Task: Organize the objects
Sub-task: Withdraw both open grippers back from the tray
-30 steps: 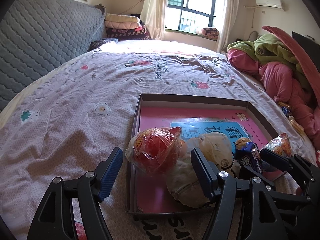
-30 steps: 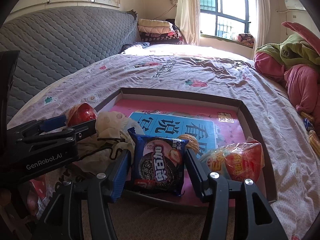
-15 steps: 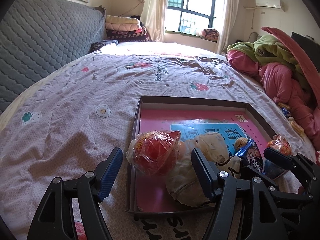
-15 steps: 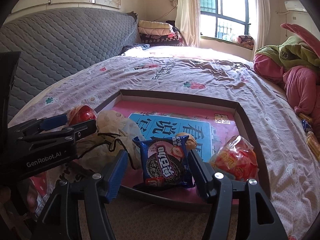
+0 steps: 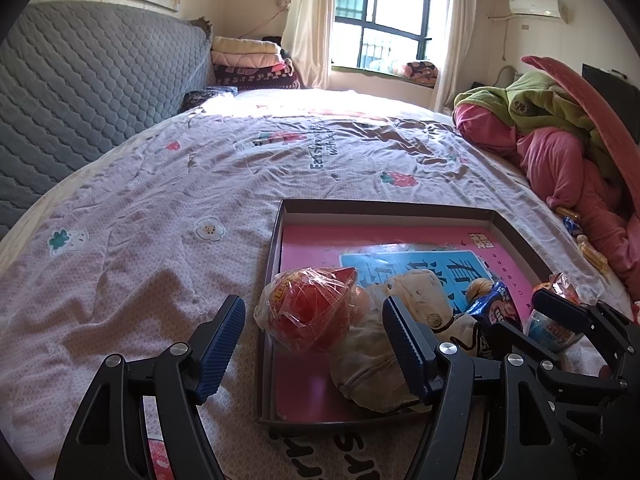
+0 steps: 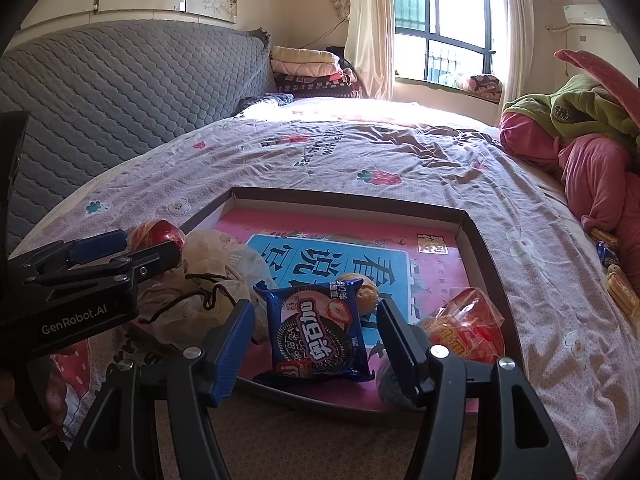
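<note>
Since a second ago your right gripper [image 6: 316, 342] has let go of the blue biscuit packet [image 6: 318, 334]: its jaws have just been opening, and the packet now lies flat between the blue pads without either one pressing it, where before it stood pinched upright. In the left wrist view, your left gripper [image 5: 312, 338] stands wide and holds nothing; the red snack in clear wrap [image 5: 308, 312] sits between its pads, resting on the near left rim of the shallow box lid [image 5: 276, 240], with a pale drawstring pouch [image 5: 376, 368] just behind the right-hand pad. The lid lies on the bed [image 5: 160, 208], whose flowered cover carries dark lettering too curved to read. The lid's pink floor bears a blue panel with large black Chinese characters. In the right wrist view, the packet rests at the lid's near edge, its front showing a dark sandwich biscuit, a strawberry and white Chinese lettering on a red band. A walnut-like nut [image 6: 366, 292] lies just behind it, a red and yellow wrapped snack [image 6: 466, 330] to its right, and the pouch to its left. Your left gripper's body reads "GenRobot.AI".
</note>
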Demonstrator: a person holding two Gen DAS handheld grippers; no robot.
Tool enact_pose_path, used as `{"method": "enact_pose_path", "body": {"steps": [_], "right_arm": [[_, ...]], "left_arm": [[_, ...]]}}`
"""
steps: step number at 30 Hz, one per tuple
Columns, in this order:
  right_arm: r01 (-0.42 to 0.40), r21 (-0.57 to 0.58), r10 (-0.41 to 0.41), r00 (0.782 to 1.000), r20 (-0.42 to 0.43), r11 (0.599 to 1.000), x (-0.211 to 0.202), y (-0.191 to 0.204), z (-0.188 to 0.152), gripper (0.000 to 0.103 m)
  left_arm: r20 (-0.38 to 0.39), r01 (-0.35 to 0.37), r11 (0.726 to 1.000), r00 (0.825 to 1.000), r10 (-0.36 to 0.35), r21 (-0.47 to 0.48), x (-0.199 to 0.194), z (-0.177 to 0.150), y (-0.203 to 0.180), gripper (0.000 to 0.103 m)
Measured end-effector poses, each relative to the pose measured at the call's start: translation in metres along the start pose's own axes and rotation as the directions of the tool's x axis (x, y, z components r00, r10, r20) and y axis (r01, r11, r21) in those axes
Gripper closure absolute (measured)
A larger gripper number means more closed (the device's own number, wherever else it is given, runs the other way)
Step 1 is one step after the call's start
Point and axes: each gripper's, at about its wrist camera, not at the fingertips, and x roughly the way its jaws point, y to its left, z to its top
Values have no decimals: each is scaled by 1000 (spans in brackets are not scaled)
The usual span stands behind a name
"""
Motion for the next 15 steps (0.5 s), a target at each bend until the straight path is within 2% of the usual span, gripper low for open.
{"method": "enact_pose_path", "body": {"steps": [7,15], "right_arm": [[19,18,-19,999,28,1000,-6,-6,3,33],[36,43,-39,998,58,998,-16,-19,6,30]], "left_arm": [[9,-2,1000,1000,2,6,-6,1,-8,28],[27,0,1000,1000,0,-1,-16,4,-15,27]]}}
